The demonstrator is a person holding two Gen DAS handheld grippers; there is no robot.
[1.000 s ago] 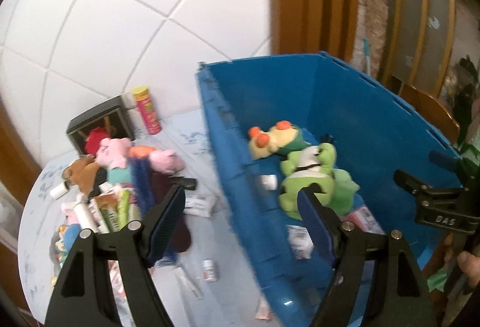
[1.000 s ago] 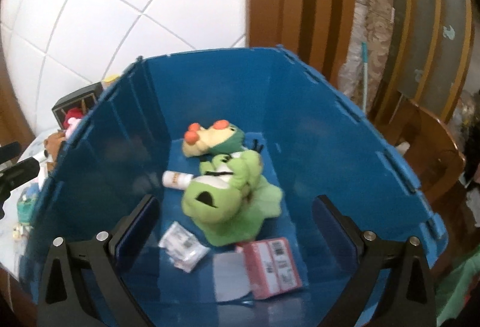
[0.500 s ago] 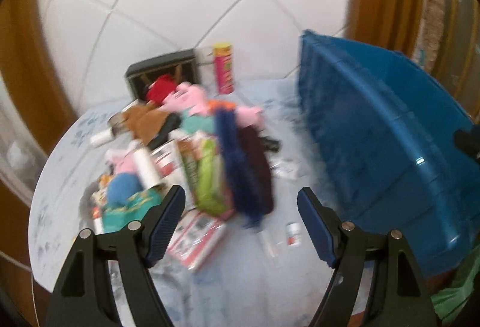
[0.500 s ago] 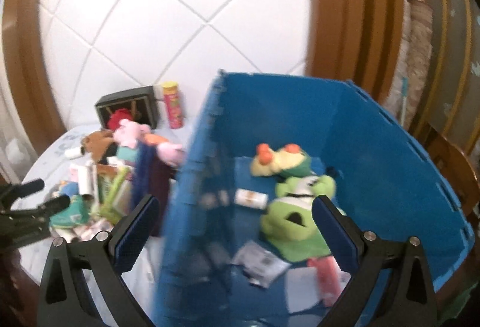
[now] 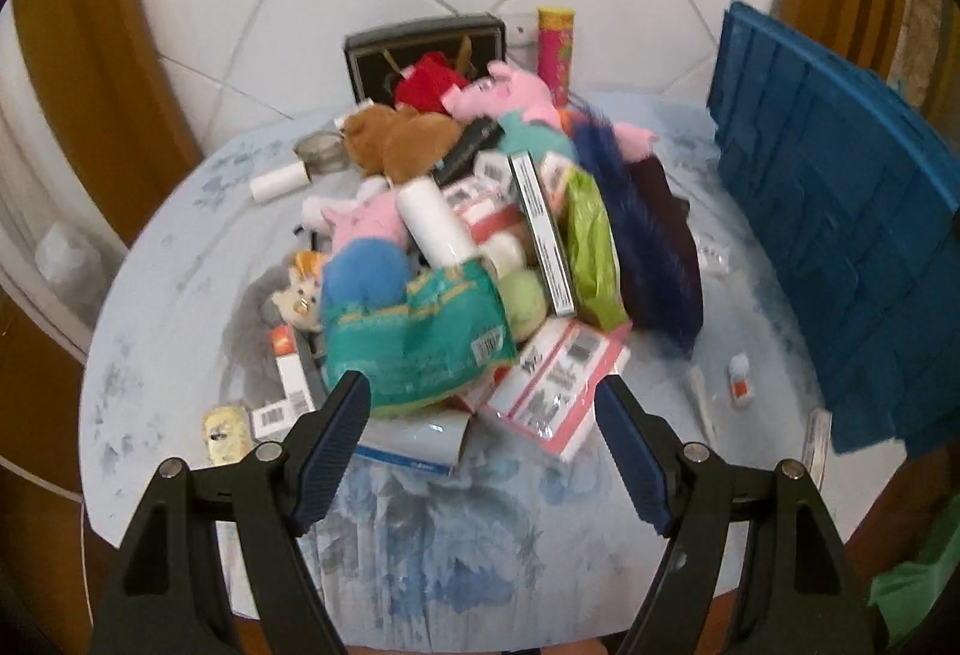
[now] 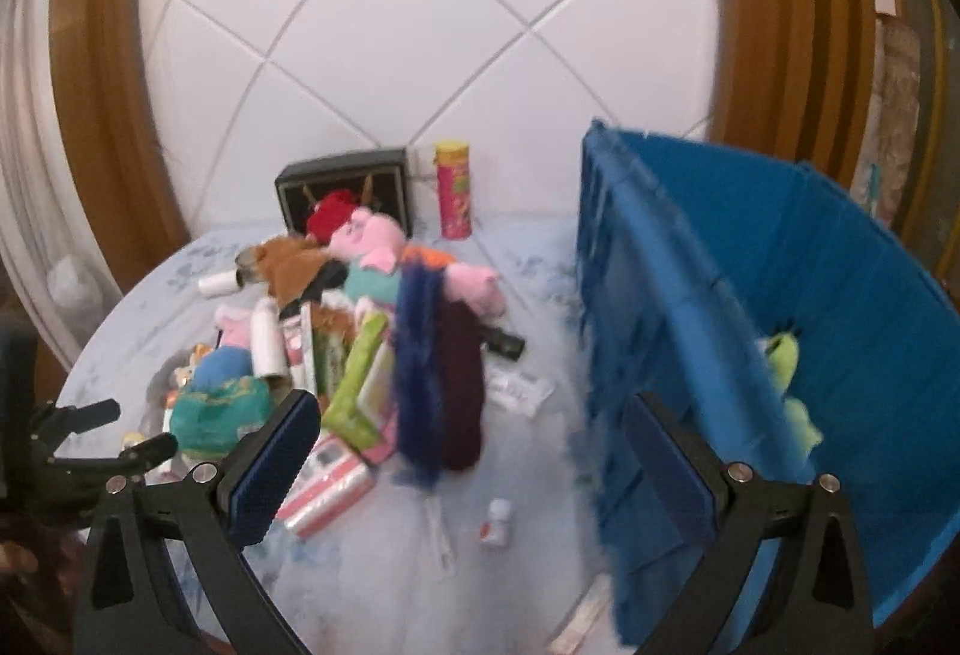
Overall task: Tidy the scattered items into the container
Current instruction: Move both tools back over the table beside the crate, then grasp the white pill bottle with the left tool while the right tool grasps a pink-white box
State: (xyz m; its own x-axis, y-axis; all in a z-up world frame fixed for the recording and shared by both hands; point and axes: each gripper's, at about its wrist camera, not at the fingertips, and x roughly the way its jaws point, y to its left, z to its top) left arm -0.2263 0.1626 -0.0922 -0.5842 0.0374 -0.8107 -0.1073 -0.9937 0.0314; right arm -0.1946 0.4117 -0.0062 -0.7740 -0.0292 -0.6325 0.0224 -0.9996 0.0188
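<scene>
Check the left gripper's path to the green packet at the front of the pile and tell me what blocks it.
Nothing visible blocks it. The left gripper is open and empty, and the green packet lies on top at the pile's near edge, just ahead of the fingertips. A white bottle and blue plush crowd it only from behind. The blue bin stands to the right.

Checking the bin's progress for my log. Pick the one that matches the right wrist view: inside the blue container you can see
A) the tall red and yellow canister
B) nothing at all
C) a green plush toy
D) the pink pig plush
C: a green plush toy shows past the wall of the blue container, while the pink pig plush and the canister are on the table outside it.
</scene>
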